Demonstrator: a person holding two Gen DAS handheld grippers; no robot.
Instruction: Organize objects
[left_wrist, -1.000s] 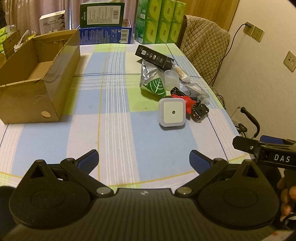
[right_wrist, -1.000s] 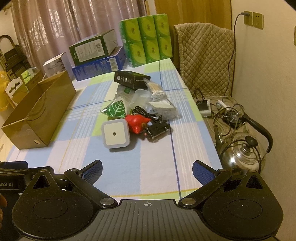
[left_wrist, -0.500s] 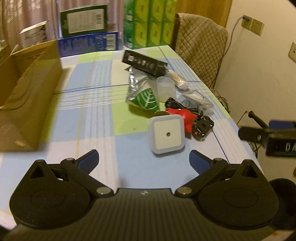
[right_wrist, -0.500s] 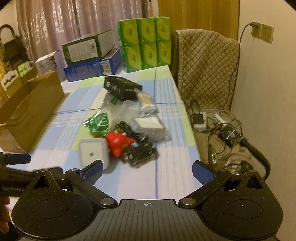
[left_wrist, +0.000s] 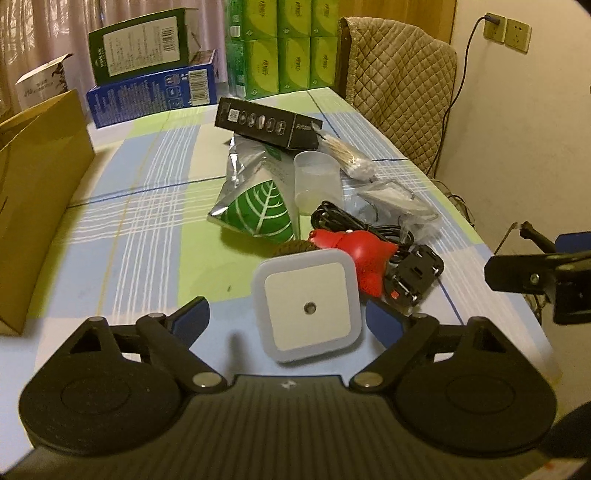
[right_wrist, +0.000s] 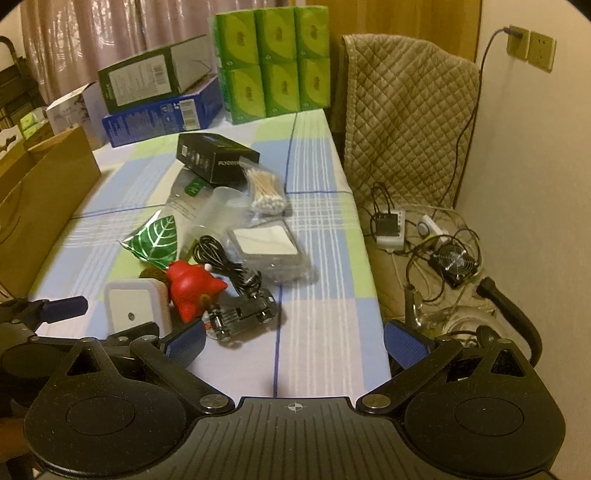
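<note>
Bench (left_wrist: 147, 206) with checked cloth fills frame. Cardboard box (left_wrist: 33, 206) at left edge. Left gripper (left_wrist: 286, 317) released, white square night light (left_wrist: 308, 304) between its fingers, lower centre. Right gripper (right_wrist: 293, 341) released, grasping nothing.

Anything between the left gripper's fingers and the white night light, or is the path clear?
Nothing lies between: in the left wrist view the night light already sits inside the open left gripper, bare tablecloth on its left.
</note>
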